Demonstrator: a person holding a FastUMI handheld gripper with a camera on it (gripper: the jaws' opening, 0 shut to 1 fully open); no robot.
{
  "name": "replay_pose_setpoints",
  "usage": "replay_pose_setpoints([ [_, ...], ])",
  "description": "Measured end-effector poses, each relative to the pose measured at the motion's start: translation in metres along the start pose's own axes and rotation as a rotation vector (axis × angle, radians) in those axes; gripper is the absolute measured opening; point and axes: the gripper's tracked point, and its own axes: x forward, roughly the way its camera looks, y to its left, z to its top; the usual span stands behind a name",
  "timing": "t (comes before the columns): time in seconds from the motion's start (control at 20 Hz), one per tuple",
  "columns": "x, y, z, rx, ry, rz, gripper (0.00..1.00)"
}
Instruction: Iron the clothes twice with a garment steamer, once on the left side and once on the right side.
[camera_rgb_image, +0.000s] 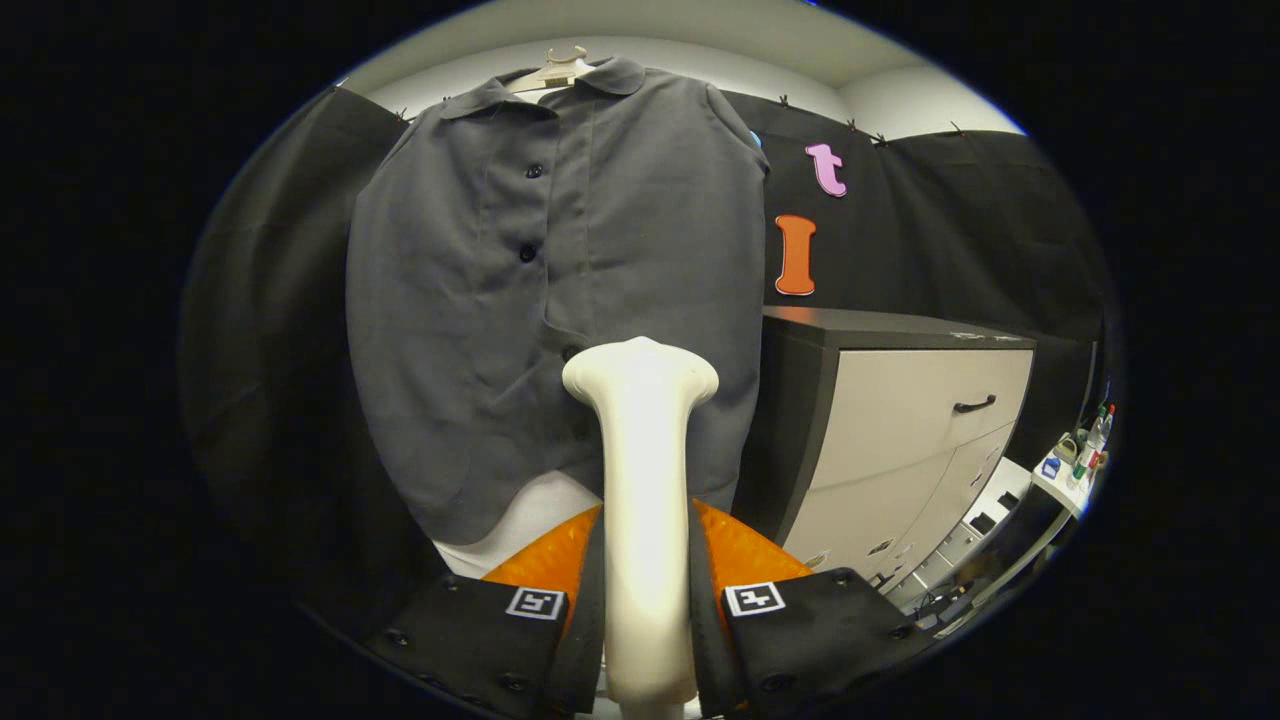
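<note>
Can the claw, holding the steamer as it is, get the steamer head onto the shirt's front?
Probably yes. The claw is shut on the steamer, whose head sits just ahead of the grey shirt on its hanger. Nothing stands between them; the cabinet is off to the side.

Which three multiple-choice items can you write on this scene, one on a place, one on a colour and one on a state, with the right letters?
1. Where does the head of the garment steamer stand?
A. ahead of the lower front of the shirt
B. on top of the cabinet
C. beside the hanger

2. What colour is the shirt?
A. white
B. grey
C. red

3. What is the claw doing?
A. open and empty
B. shut on the hanger
C. shut on the garment steamer

Answers:
1 A: the head rises before the shirt's lower placket.
2 B: the hanging shirt is grey with dark buttons.
3 C: both fingers press on the steamer's handle between them.
</note>
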Motion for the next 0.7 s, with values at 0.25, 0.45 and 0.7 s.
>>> replay_pose_setpoints([
  [0.25, -0.005, -0.004, -0.023, 0.009, 0.055, -0.003, 0.45],
  [0.45, -0.014, -0.003, -0.015, 0.013, 0.038, -0.008, 0.45],
  [0.7, -0.038, 0.014, 0.052, 0.011, -0.082, 0.035, 0.44],
])
